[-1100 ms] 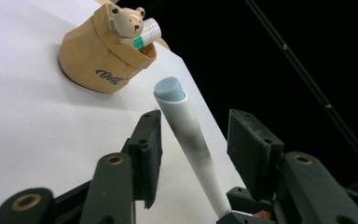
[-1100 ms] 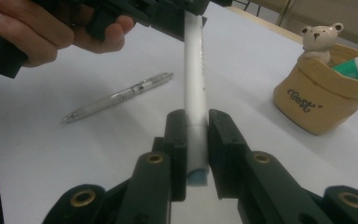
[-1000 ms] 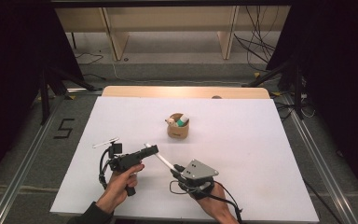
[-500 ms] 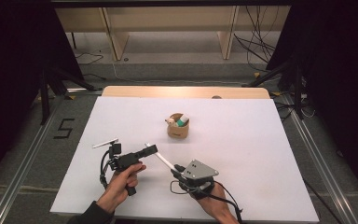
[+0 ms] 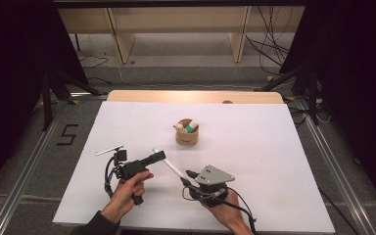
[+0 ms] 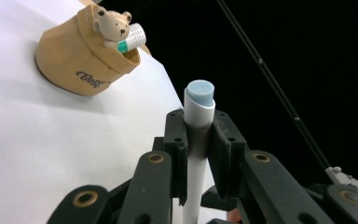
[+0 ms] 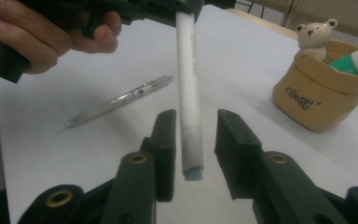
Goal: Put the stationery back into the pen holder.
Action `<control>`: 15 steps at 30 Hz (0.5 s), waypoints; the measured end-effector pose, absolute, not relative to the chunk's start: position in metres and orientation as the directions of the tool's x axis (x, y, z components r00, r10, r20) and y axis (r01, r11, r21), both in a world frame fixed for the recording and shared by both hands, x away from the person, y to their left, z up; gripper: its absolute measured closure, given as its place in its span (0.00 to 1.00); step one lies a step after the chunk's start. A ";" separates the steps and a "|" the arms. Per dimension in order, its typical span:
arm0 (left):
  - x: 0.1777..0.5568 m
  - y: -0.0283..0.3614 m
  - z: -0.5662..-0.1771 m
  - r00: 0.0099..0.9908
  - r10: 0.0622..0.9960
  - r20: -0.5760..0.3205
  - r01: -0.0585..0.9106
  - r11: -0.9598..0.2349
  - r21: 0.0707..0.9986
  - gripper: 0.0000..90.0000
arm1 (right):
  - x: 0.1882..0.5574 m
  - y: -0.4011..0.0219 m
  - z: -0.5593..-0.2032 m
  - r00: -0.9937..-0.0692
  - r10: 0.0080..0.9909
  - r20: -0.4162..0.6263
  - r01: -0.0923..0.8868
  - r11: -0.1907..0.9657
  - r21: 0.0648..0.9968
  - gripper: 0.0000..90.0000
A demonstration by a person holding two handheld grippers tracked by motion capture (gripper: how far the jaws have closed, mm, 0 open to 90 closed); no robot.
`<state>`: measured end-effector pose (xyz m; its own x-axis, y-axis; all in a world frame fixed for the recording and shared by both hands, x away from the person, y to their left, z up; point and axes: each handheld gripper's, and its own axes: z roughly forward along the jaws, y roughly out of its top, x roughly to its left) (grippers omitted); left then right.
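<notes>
The left gripper has its fingers closed on a white marker, clamping it near one end so that a short stub with a pale blue cap stands out past the fingertips. In the right gripper view the other end of that marker hangs down between the fingers of the right gripper, which stand apart with a gap on each side of the barrel; they do not touch it.

From the high view the marker is a slim white bar raised above the desk, its long axis running on a slant from the left gripper at its upper left end down to the right gripper at its lower right end. A hand holds the left gripper, and another hand holds the right one under its grey plate.

Farther out, a clear pen lies flat on the desk beyond the left gripper. Well apart, toward the middle of the desk, stands a tan holder with a little bear figure on its rim and a green-banded marker tilted inside it.
</notes>
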<state>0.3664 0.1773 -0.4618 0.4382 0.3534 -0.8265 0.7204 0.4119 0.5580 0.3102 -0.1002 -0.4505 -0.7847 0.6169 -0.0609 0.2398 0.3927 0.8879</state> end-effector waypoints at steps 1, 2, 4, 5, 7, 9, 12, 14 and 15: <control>0.367 0.177 -0.461 0.444 0.359 -0.821 0.717 0.408 0.566 0.87 | 0.310 -0.102 -0.449 -0.786 0.616 -0.059 0.236 0.387 0.891 0.74; 0.367 0.177 -0.460 0.447 0.363 -0.817 0.714 0.406 0.571 0.87 | 0.310 -0.103 -0.448 -0.786 0.616 -0.052 0.238 0.380 0.894 0.74; 0.367 0.176 -0.459 0.450 0.367 -0.814 0.710 0.405 0.576 0.87 | 0.309 -0.106 -0.447 -0.786 0.616 -0.053 0.235 0.376 0.896 0.72; 0.367 0.176 -0.459 0.451 0.369 -0.813 0.709 0.405 0.578 0.87 | 0.309 -0.107 -0.446 -0.785 0.617 -0.050 0.238 0.375 0.896 0.71; 0.367 0.176 -0.459 0.456 0.376 -0.807 0.705 0.400 0.585 0.87 | 0.309 -0.108 -0.447 -0.785 0.617 -0.047 0.240 0.374 0.896 0.70; 0.368 0.175 -0.458 0.459 0.381 -0.803 0.702 0.399 0.590 0.87 | 0.309 -0.110 -0.447 -0.784 0.619 -0.044 0.245 0.374 0.895 0.69; 0.368 0.175 -0.457 0.464 0.389 -0.796 0.696 0.395 0.599 0.87 | 0.309 -0.112 -0.448 -0.781 0.623 -0.033 0.256 0.368 0.894 0.65; 0.369 0.175 -0.456 0.469 0.392 -0.791 0.692 0.394 0.605 0.87 | 0.309 -0.113 -0.448 -0.780 0.625 -0.029 0.259 0.366 0.894 0.63; 0.369 0.175 -0.456 0.471 0.395 -0.789 0.690 0.393 0.608 0.87 | 0.309 -0.114 -0.448 -0.778 0.627 -0.028 0.261 0.364 0.894 0.61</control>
